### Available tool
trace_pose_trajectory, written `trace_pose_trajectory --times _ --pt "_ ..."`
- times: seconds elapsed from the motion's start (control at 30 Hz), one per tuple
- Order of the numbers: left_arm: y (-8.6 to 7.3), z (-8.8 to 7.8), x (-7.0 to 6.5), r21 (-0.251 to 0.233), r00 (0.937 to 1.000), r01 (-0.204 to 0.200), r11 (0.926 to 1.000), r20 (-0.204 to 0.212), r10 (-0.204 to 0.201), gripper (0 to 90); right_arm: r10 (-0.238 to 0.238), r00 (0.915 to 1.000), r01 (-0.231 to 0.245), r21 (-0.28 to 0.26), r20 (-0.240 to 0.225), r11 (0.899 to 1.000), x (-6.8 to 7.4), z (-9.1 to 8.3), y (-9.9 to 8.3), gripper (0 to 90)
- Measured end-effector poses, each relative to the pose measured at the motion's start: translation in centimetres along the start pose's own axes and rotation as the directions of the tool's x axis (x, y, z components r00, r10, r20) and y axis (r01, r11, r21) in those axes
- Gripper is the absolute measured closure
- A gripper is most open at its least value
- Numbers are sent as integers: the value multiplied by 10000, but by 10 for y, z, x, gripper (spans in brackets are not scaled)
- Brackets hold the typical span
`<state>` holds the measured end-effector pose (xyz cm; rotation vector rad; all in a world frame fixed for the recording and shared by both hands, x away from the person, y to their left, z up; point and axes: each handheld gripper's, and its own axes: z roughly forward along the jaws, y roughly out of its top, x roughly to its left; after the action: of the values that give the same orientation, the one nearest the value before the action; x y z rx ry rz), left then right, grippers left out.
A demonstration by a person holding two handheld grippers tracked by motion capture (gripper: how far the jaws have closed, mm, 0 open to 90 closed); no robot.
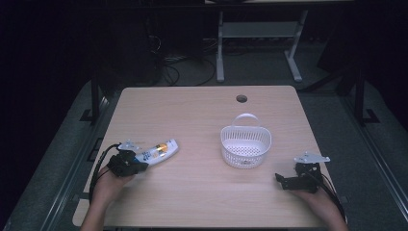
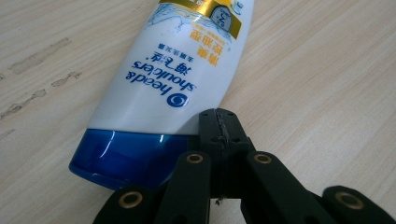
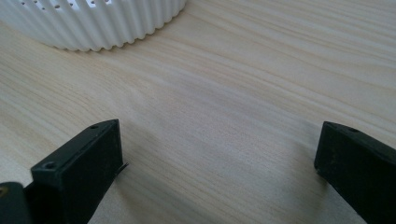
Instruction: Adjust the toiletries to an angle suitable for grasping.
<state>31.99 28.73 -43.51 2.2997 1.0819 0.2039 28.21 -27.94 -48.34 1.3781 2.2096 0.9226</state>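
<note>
A white shampoo bottle (image 1: pixel 159 151) with a blue cap lies on its side at the left of the wooden table (image 1: pixel 192 115). My left gripper (image 1: pixel 141 166) sits at the bottle's cap end. In the left gripper view its jaws are pressed together with nothing between them, and the gripper (image 2: pixel 219 119) rests right beside the bottle (image 2: pixel 173 70), next to the blue cap (image 2: pixel 126 156). My right gripper (image 1: pixel 280 180) lies low over the table at the front right, below the white basket (image 1: pixel 245 132). This gripper (image 3: pixel 219 154) is open over bare wood, with the basket's wall (image 3: pixel 98 23) ahead of it.
The basket has a handle loop at its far side and holds nothing that I can see. A round cable hole (image 1: pixel 241 98) is in the table's far edge. Bare wood lies between the bottle and the basket. Beyond the table stand a desk frame and cables on a dark floor.
</note>
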Motion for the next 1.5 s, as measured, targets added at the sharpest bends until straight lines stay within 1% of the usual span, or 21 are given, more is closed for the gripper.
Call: trace_pose_trajectory --times 0.17,0.23,0.33,0.37,0.4,0.47,0.53,0.57,0.63,0.67,0.7,0.77,0.83,0.97,1.03,1.1,1.17,1.2,1.23,1.3,1.5 --pt "6 -2 -3 -159 9998 -114 9998 175 117 900 1 10000 -1 -2 0 10000 0 0 0 5" --pt "14 -3 -5 -293 9995 -295 9991 140 299 900 1 10000 -1 -2 2 10000 0 0 0 6" --pt "25 -4 -5 -429 9992 -383 9983 127 388 900 1 10000 -1 -3 3 10000 0 0 0 6" --pt "25 -4 -5 -429 9992 -383 9983 127 388 900 1 10000 -1 -3 3 10000 0 0 0 6" --pt "33 -3 -6 -504 9986 -533 9973 47 536 900 1 10000 -1 -2 2 10000 0 0 0 5" --pt "37 -2 -6 -520 9983 -572 9970 33 574 900 1 10000 -1 -2 1 10000 0 0 0 5" --pt "48 2 -5 -396 9971 -764 9963 -38 763 900 2 10000 -2 -4 3 10000 0 0 0 6" --pt "48 2 -5 -396 9971 -764 9963 -38 763 900 3 10000 -2 -2 2 10000 0 0 0 5" --pt "60 6 -2 -380 9966 -828 9958 -75 825 900 2 10000 -2 -3 1 10000 0 0 0 6" --pt "60 6 -2 -380 9966 -828 9958 -75 825 900 2 10000 -2 -3 1 10000 0 0 0 6" --pt "67 10 1 -391 9965 -829 9958 -126 824 900 1 10000 -1 -2 3 10000 0 0 0 6" --pt "71 12 2 -373 9963 -852 9957 -128 848 900 4 10000 -4 -3 0 10000 0 0 0 6" --pt "80 17 5 -428 9963 -846 9955 -186 838 900 1 10000 -1 -3 3 10000 0 0 0 5" --pt "88 23 11 -607 9972 -732 9955 -187 722 900 2 10000 -2 -3 2 10000 0 0 0 6" --pt "94 32 17 -649 9980 -604 9961 -239 590 900 2 10000 -2 -4 1 10000 0 0 0 5" --pt "95 35 19 -702 9986 -502 9963 -207 489 900 3 10000 -3 -2 2 10000 0 0 0 5" --pt "97 45 25 -630 9991 -367 9973 -215 354 900 2 10000 -2 -2 0 10000 0 0 0 6" --pt "97 45 25 -630 9991 -367 9973 -215 354 900 3 10000 -3 -2 1 10000 0 0 0 5" --pt "97 49 25 -662 9996 -251 9975 -173 240 900 3 10000 -3 -2 1 10000 0 0 0 5" --pt "97 59 27 -494 9996 -221 9985 -196 212 900 3 10000 -3 -3 1 10000 0 0 0 6" --pt "98 64 26 -391 9995 -234 9990 -242 225 900 2 10000 -2 -3 1 10000 0 0 0 6"
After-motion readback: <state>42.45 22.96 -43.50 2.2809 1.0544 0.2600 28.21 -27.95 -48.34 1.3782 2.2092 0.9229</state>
